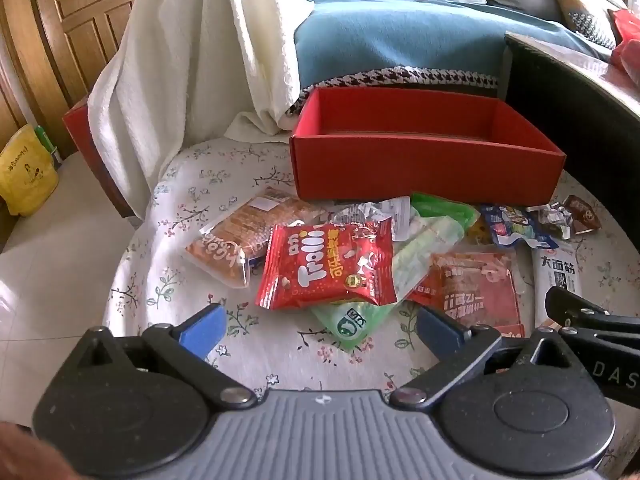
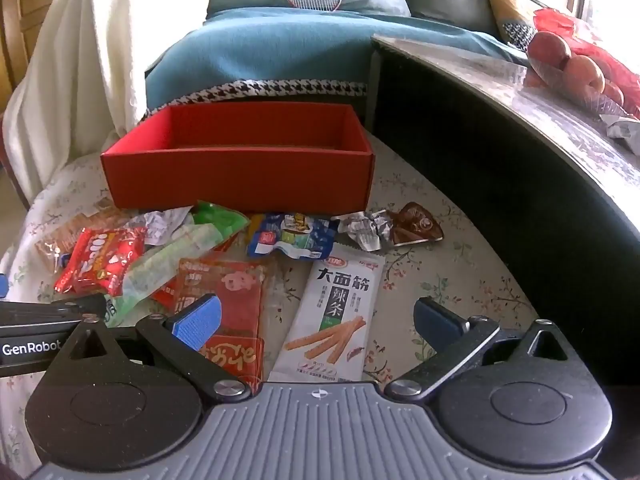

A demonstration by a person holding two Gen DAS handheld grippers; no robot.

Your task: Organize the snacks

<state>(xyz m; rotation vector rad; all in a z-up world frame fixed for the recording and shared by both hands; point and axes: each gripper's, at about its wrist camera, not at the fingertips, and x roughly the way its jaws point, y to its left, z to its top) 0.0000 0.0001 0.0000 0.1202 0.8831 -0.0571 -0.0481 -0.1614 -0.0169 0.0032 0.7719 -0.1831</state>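
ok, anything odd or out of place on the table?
Yes: the red box looks empty while the snack packets lie heaped in front of it. One crumpled silver wrapper looks opened, more like trash than a snack.

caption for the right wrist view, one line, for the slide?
Open right gripper hovers over a white spicy-strip packet among loose snacks on a floral tablecloth, in front of a red box.
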